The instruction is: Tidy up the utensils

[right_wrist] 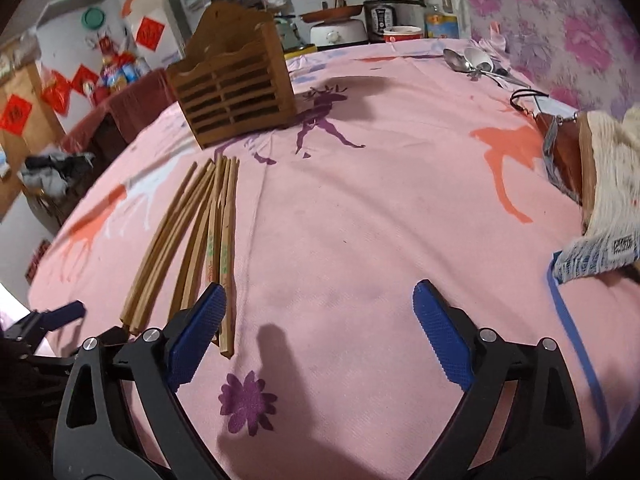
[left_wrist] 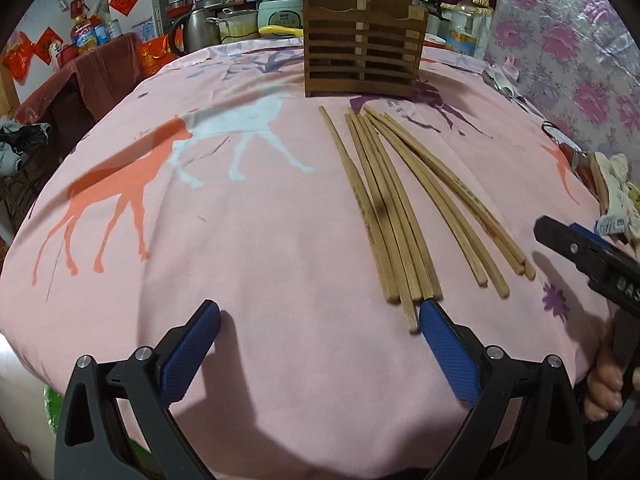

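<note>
Chopsticks (left_wrist: pixel 404 204) lying loose at 6 o'clock of holder (left_wrist: pixel 362 36), light, stiff, slippery; grip mid-shaft w/ both grippers, left gripper (left_wrist: pixel 320 340) and right gripper (right_wrist: pixel 318 320), now gaping wide, holding nothing.

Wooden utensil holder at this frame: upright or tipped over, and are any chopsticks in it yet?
Upright. The wooden holder stands on its base on the pink cloth; the chopsticks all lie flat before it, none visible inside.
</note>
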Demonstrator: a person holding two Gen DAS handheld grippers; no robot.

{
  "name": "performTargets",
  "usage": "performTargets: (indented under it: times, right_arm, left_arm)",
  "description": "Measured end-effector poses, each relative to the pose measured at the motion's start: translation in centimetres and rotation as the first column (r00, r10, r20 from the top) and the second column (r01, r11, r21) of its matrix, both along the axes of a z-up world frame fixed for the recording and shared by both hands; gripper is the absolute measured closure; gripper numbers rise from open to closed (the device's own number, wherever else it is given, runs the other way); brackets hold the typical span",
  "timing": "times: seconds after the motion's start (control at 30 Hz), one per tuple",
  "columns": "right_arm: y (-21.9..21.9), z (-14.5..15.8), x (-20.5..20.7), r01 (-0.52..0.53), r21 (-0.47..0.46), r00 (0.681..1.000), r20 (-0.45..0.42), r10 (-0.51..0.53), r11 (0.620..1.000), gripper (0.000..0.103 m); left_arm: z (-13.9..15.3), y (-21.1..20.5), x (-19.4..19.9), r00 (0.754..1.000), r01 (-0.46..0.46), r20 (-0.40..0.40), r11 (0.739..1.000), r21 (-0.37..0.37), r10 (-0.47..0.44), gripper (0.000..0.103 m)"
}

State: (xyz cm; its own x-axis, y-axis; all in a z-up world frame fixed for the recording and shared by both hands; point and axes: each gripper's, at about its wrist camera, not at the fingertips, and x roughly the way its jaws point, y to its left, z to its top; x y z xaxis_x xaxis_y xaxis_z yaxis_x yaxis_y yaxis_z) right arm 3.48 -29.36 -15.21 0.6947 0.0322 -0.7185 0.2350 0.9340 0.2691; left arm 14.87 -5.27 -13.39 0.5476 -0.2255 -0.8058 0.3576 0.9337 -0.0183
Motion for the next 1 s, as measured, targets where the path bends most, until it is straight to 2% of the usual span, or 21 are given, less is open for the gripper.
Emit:
performTargets:
  times: [0.1,0.2,0.27,0.3,0.4,0.57,0.67,0.8,1.0]
  right_arm:
    - [0.0,0.0,0.2,-0.003,0.006,1.0,0.004,0.003,1.0,0.012]
    - [-0.1,0.0,0.0,-0.001,0.011,1.0,0.007,0.001,1.0,0.012]
    - [-0.1,0.0,0.0,0.002,0.012,1.0,0.011,-0.002,1.0,0.012]
    - [-0.1,0.0,-0.1,0.001,0.009,1.0,0.012,-0.002,1.0,0.012]
    - [0.1,0.1,-0.1,-0.007,0.001,1.0,0.023,0.007,1.0,0.012]
    - [0.6,0.4,-0.4,-0.027,-0.02,0.999,0.044,0.028,0.999,0.012]
    - [0.7,0.8,-0.7,-0.027,-0.04,0.998,0.064,0.029,0.999,0.014]
    - [0.7,0.8,-0.6,-0.03,-0.038,0.997,0.063,0.032,0.999,0.014]
    - [0.6,0.7,-0.6,-0.026,-0.035,0.998,0.057,0.028,0.999,0.014]
  left_arm:
    - [0.4,-0.4,1.0,1.0,-0.005,0.003,1.0,-0.015,0.005,0.006]
    - [0.2,-0.5,2.3,0.999,-0.046,0.012,0.998,0.04,0.045,0.005]
    - [-0.1,0.3,3.3,0.994,-0.104,0.046,0.989,0.103,0.099,0.004]
    - [0.0,1.3,3.8,0.989,-0.141,0.055,0.984,0.109,0.136,0.004]
    - [0.7,3.8,4.2,0.981,-0.193,0.031,0.979,0.061,0.191,0.005]
    - [1.5,4.2,2.8,0.986,-0.158,0.057,0.987,0.038,0.156,0.005]
    - [1.3,5.2,2.5,0.987,-0.158,0.038,0.987,0.014,0.157,0.005]
    - [1.0,6.8,1.8,0.982,-0.184,0.041,0.983,0.025,0.183,0.005]
    - [0.1,8.5,1.9,0.975,-0.22,0.005,0.975,0.034,0.22,0.005]
